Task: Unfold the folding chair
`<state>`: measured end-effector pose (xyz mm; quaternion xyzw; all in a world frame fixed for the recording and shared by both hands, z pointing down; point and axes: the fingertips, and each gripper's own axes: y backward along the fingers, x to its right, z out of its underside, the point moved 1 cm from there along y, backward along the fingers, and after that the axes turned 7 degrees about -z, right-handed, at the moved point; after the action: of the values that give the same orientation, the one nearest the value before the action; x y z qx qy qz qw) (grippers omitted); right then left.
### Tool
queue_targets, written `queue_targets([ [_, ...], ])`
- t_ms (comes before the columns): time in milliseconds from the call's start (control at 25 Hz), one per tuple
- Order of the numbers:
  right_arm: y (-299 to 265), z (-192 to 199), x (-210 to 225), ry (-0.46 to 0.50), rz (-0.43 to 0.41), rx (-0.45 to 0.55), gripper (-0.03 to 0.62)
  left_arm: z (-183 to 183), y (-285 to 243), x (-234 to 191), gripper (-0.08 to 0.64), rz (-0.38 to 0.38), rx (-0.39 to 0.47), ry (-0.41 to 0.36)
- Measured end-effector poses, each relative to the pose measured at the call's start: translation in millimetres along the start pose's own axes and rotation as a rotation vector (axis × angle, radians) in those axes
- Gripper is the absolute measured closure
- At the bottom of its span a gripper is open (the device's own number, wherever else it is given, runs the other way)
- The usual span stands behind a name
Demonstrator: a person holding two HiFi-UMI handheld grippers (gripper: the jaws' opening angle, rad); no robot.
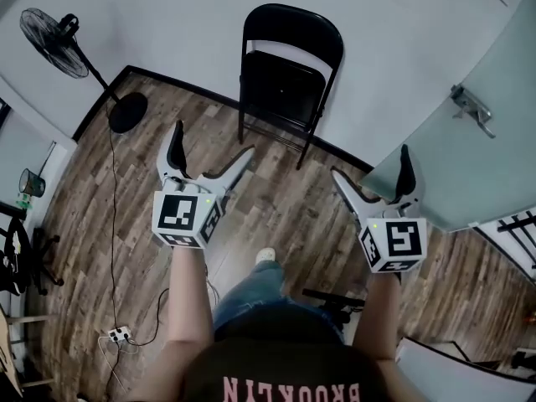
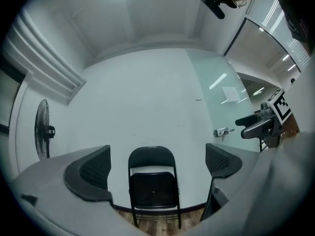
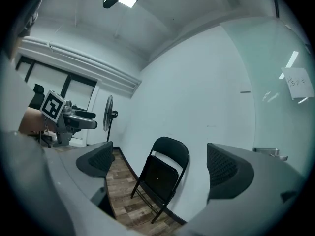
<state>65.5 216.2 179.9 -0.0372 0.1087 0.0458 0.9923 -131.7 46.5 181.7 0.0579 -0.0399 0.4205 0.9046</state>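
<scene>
Folding chair stands shut against the far wall. Left gripper gapes wide, empty, well short of it; right gripper likewise. Probably rigid, weighty steel: steady the backrest top, press the seat edge down

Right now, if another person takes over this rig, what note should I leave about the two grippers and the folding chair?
Left gripper: jaws apart, empty, held in the air short of the chair.
Right gripper: jaws apart, empty, also short of it.
Folding chair: folded, seat up, standing on the wood floor against the white wall, straight ahead. Neither gripper touches it.
Done: nothing on the chair yet.
Left: approach, take hold, probably swing the seat down until the chair stands open.
</scene>
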Motion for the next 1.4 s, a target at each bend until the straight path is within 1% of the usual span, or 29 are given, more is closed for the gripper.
queue_targets([
  [80, -25.5, 0.7, 10.2, 0.001, 0.006, -0.008, 0.018, 3.6, -26.2, -8.8, -0.011, 0.012, -0.001, 0.018],
  [240, -72.6, 4.8, 24.6, 0.012, 0.006, -0.019, 0.018, 8.4, -73.7, -31.5, -0.011, 0.017, 0.024, 0.135],
  [280, -82.5, 5.8, 27.8, 0.013, 0.006, -0.023, 0.018, 10.0, -85.0, -37.0, -0.011, 0.015, 0.025, 0.150],
  [440, -111.9, 8.6, 37.9, 0.005, 0.020, -0.034, 0.018, 18.3, -117.4, -49.5, -0.011, 0.024, 0.004, 0.148],
  [520, -119.9, 11.1, 39.6, 0.004, 0.024, -0.046, 0.018, 21.4, -123.2, -52.5, -0.011, 0.028, 0.000, 0.139],
  [680, -131.7, 20.2, 49.6, -0.016, 0.057, -0.070, 0.018, 28.9, -132.2, -58.4, -0.009, 0.005, -0.013, 0.098],
  [760, -141.0, 25.4, 56.3, -0.021, 0.074, -0.083, 0.019, 33.0, -139.9, -59.6, -0.009, -0.002, -0.030, 0.060],
  [880, -158.1, 27.9, 61.5, -0.015, 0.068, -0.090, 0.020, 36.6, -151.0, -61.5, -0.009, -0.016, -0.052, -0.021],
  [960, -166.9, 29.9, 66.7, -0.019, 0.065, -0.088, 0.019, 37.3, -157.2, -64.4, -0.009, -0.044, -0.052, -0.071],
  [1040, -171.3, 36.7, 75.9, -0.037, 0.069, -0.089, 0.020, 38.4, -163.7, -65.3, -0.009, -0.067, -0.050, -0.101],
  [1200, -175.5, 54.8, 104.6, -0.065, 0.092, -0.114, 0.020, 45.9, -182.3, -61.6, -0.009, -0.082, -0.064, -0.132],
  [1320, -187.4, 62.0, 127.6, -0.078, 0.086, -0.106, 0.020, 56.8, -201.2, -59.0, -0.009, -0.092, -0.096, -0.123],
  [1400, -200.9, 66.7, 143.7, -0.081, 0.076, -0.104, 0.020, 62.1, -218.2, -54.3, -0.005, -0.090, -0.101, -0.110],
])
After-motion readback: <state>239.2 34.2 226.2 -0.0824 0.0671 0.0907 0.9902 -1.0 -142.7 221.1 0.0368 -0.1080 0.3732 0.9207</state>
